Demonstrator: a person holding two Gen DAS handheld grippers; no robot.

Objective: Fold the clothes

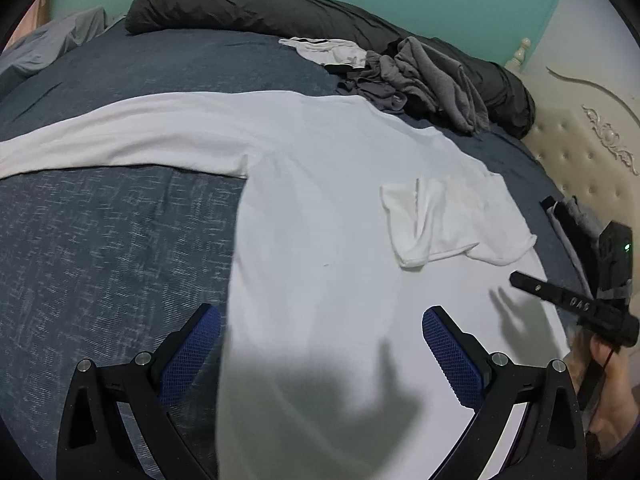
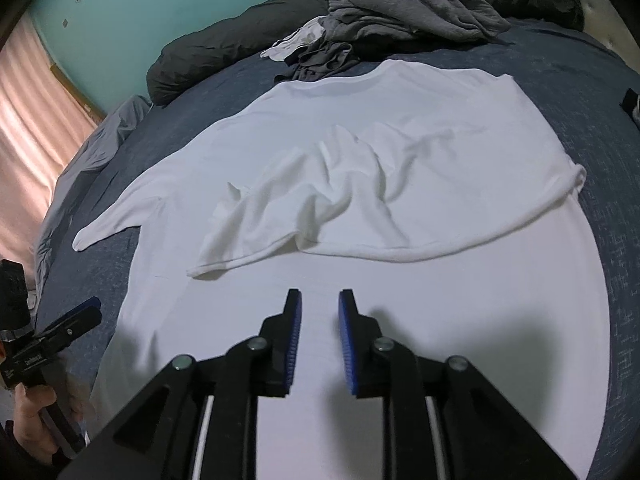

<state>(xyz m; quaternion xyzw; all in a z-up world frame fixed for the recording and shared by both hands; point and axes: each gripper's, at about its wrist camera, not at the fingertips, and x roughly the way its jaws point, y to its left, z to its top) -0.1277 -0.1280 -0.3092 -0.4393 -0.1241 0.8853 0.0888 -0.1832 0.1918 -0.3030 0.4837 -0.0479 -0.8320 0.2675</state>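
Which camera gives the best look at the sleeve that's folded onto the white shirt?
The right wrist view: the folded sleeve lies centred, its creases and hem clear. The left wrist view shows it smaller, off to the right, seen from another side.

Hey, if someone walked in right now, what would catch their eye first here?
A white long-sleeved shirt spread flat across the middle of the dark blue bed cover, one sleeve folded in over its body. Behind it, a heap of grey clothes lies against a dark rolled duvet by the teal wall.
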